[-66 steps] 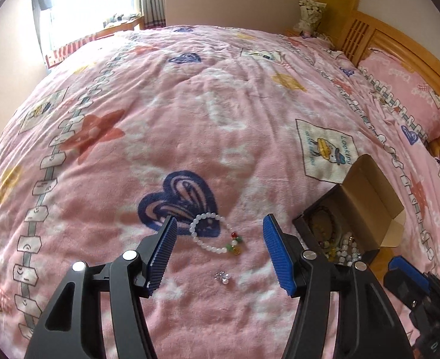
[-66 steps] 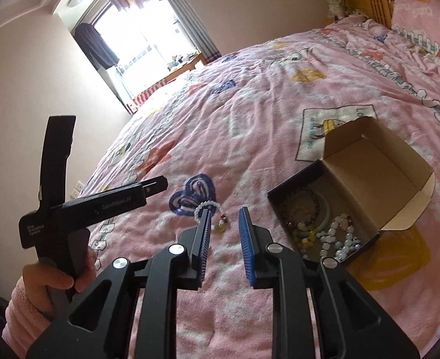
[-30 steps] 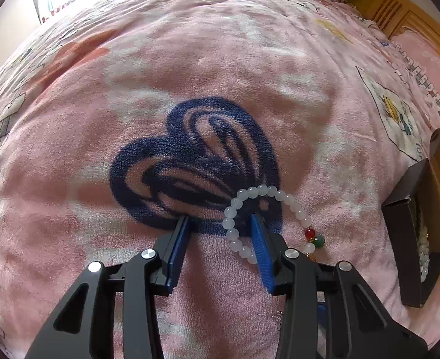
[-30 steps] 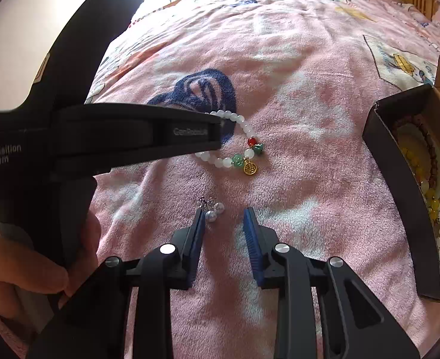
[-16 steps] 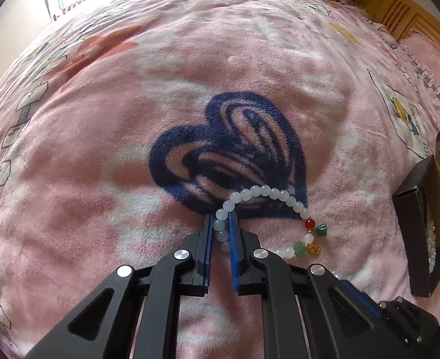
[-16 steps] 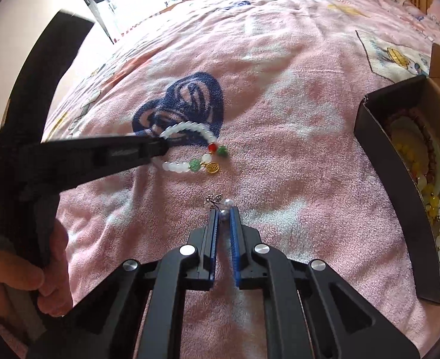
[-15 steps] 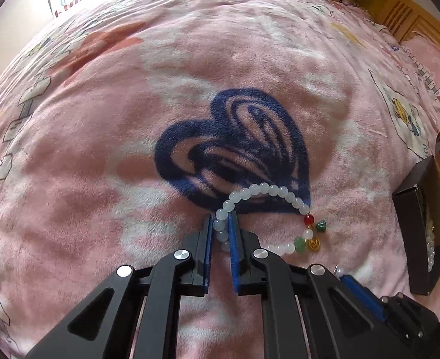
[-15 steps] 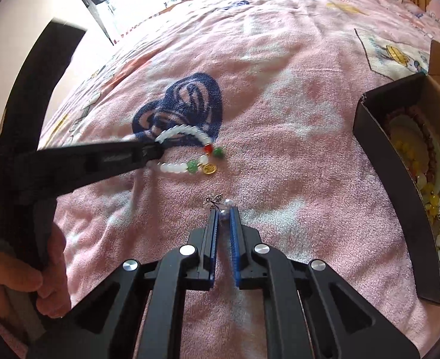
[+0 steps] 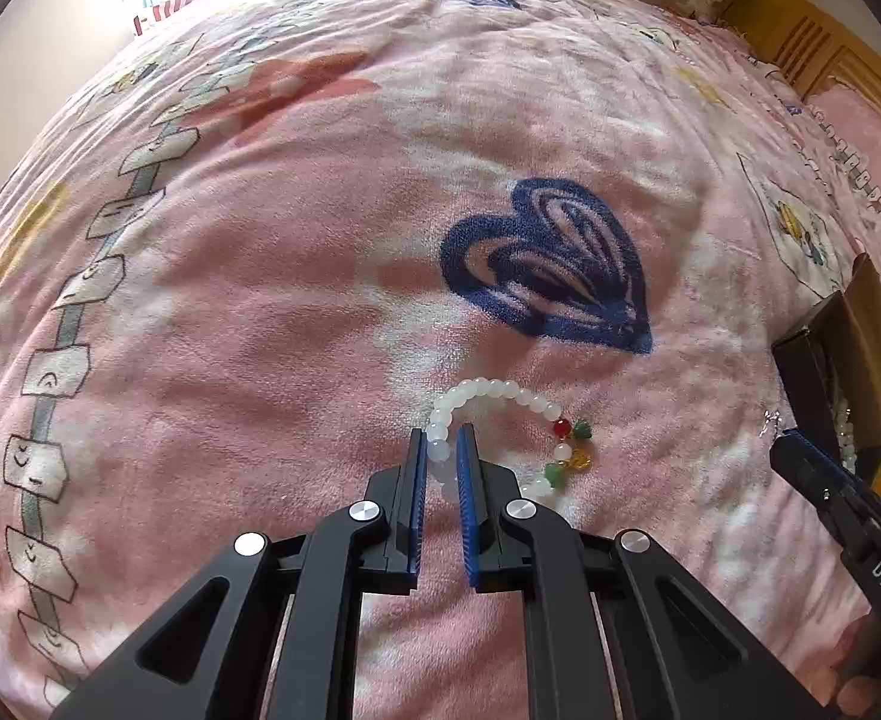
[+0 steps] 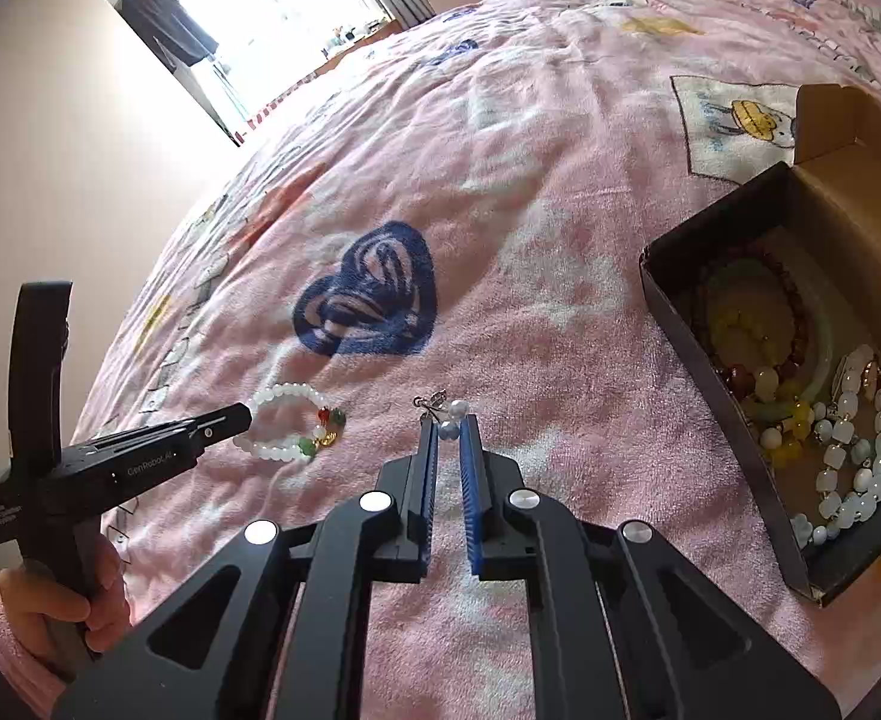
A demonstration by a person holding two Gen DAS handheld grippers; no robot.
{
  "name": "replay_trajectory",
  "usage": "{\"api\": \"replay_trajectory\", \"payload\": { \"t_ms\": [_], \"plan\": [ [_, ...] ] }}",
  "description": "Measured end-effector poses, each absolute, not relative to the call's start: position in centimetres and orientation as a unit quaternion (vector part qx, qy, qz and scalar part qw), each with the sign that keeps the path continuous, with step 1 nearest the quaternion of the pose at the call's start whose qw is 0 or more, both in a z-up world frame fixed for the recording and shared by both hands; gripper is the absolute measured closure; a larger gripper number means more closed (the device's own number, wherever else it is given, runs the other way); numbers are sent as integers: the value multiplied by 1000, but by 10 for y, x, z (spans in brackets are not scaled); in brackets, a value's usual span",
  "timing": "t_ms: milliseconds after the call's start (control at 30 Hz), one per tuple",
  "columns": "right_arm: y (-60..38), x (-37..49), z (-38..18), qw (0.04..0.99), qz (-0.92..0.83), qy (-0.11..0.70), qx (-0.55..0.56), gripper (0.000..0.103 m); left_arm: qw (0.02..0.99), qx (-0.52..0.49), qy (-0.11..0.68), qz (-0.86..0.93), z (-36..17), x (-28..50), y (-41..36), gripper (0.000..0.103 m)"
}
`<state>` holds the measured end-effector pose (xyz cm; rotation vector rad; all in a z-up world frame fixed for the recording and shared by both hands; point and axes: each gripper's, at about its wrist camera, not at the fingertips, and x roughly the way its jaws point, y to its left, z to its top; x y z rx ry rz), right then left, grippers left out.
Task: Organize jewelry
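Note:
My left gripper [image 9: 440, 441] is shut on a white bead bracelet [image 9: 500, 389] with red, green and gold charms. It holds the bracelet above the pink blanket. The bracelet [image 10: 287, 420] also hangs from the left gripper [image 10: 242, 417] in the right wrist view. My right gripper [image 10: 449, 420] is shut on a small pearl earring [image 10: 447, 414], lifted off the blanket. The open cardboard jewelry box [image 10: 668, 288] lies to the right and holds several bracelets and necklaces. Its edge [image 9: 800, 354] shows at the right of the left wrist view, with the right gripper's fingers [image 9: 800, 456] in front of it.
The pink bedspread has a dark blue heart print [image 9: 554, 270] beyond the bracelet. A wooden headboard [image 9: 830, 54] and pillow lie at the far right. A window [image 10: 272, 6] is at the far end of the room.
Both grippers have lifted and pulled back from the blanket. The bracelet has come off the heart print with the left gripper. The earring has risen with the right gripper.

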<state>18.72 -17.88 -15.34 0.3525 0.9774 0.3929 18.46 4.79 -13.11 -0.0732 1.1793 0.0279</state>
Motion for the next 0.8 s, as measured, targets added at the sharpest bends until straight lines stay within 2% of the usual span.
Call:
{"api": "replay_trajectory", "payload": {
  "t_ms": [367,567,633,700,800],
  "plan": [
    [-210,149,-84,880,181,414,150,94,861,-10,508,2,-61,164,24,92],
    [-224,130,-63,891,177,396,134,94,870,6,492,-14,-49,157,5,92],
    [-224,127,-61,892,178,395,132,94,862,4,506,-10,-60,159,7,82],
    [-224,126,-61,892,180,395,129,94,855,-3,519,0,-71,161,13,36],
    [-223,126,-61,892,181,396,125,94,848,13,529,33,-95,165,25,35]
  ]
}}
